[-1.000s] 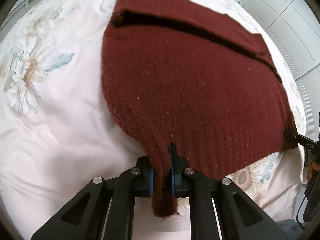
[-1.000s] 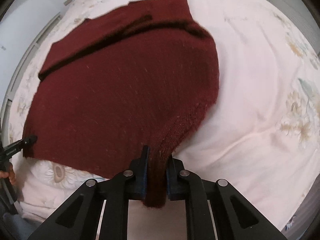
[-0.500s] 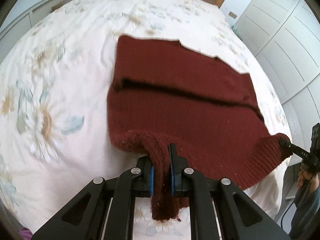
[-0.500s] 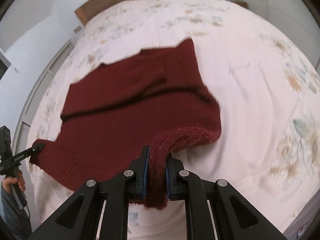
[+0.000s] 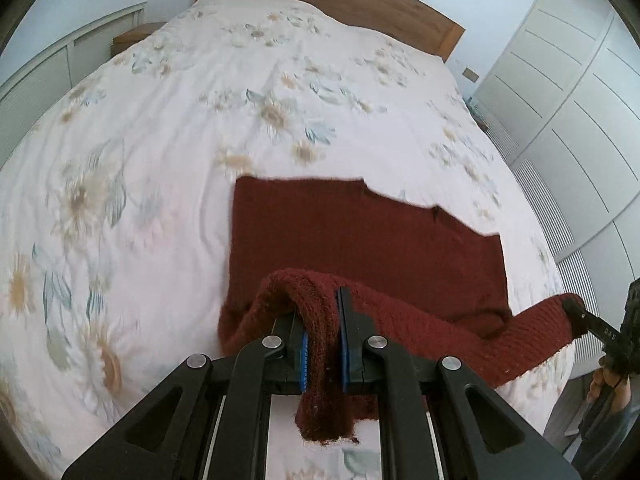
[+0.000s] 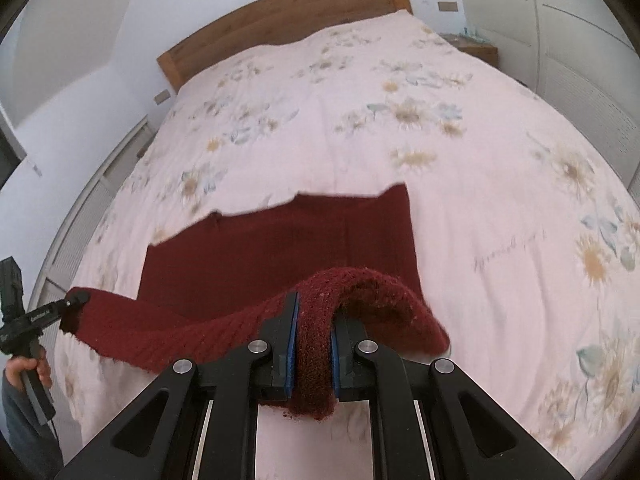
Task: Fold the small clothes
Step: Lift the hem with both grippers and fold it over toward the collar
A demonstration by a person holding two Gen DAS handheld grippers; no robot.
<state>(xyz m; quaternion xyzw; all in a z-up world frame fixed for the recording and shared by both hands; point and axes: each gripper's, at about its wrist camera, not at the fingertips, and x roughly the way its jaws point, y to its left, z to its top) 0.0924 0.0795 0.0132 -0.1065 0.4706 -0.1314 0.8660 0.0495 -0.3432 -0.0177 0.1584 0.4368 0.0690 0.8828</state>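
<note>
Left wrist view: my left gripper and right gripper each clench a hem corner of the sweater, whose flat body lies straight ahead.

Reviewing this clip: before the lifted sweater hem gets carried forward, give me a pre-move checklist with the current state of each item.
1. Left tool shut on the hem of the dark red sweater: ok, knit pinched between its pads.
2. Right tool shut on the other hem corner: ok.
3. Hem lifted off the floral bedspread between both tools: ok, it hangs in a sagging span.
4. Far part of the sweater lying flat: ok, no bunching visible.
5. Both corners at equal height: cannot tell.
6. Depth of each grip: ok, a knit tail sticks out behind each tool's pads.
</note>
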